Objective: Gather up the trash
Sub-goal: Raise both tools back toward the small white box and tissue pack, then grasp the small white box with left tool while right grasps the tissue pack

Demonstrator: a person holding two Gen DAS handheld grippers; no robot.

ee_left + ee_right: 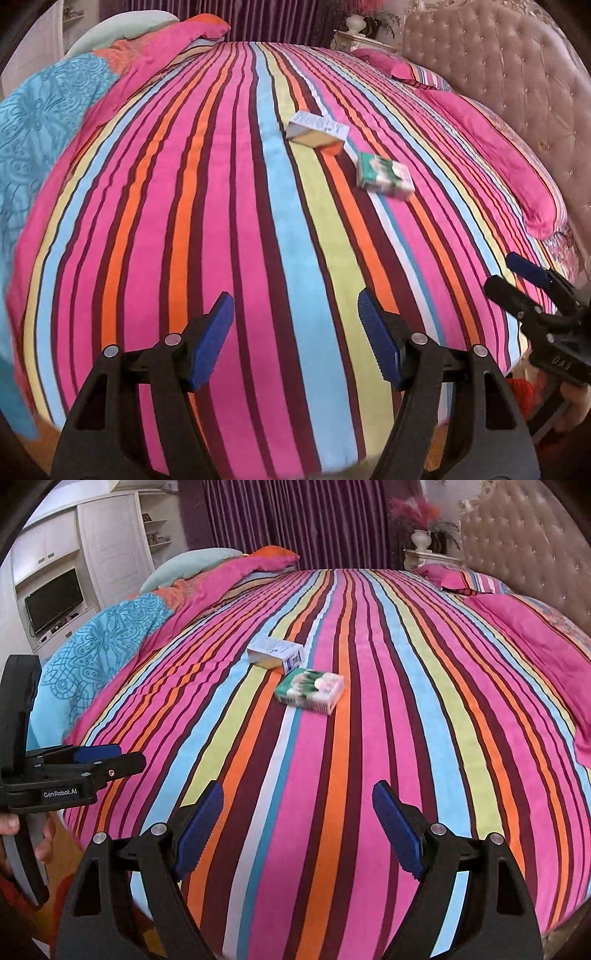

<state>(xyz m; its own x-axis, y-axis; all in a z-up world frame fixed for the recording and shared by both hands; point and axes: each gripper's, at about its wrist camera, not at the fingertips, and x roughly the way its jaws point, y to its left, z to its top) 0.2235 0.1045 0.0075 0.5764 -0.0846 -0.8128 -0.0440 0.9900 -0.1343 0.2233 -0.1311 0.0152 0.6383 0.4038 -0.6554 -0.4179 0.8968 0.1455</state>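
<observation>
- Nearest the lens in each wrist view stood that camera's own claw: the left gripper [295, 332] and the right gripper [297, 827], each with blue pads set apart and nothing between them, both poised over the near edge of the bed.
- Striped bedspread [369, 775]: covered the whole bed, its stripes running from near to far.
- Tufted headboard [498, 74]: stood along the right side of the bed, with pink pillows [491, 147] lying against it.
- Blue patterned quilt [99, 653]: lay bunched along the left edge of the bed, a pink fold beyond it.
- Purple curtain [295, 520]: hung behind the far side of the bed.
- Green-and-white box [311, 690]: lay flat on the bedspread near the middle of the bed, well apart from both grippers.
- White box [275, 654]: lay just beyond and to the left of the green-and-white box; whether the two touched could not be told.
- Fingers [11, 825]: showed at the left edge of the right wrist view, on the left gripper's handle.
</observation>
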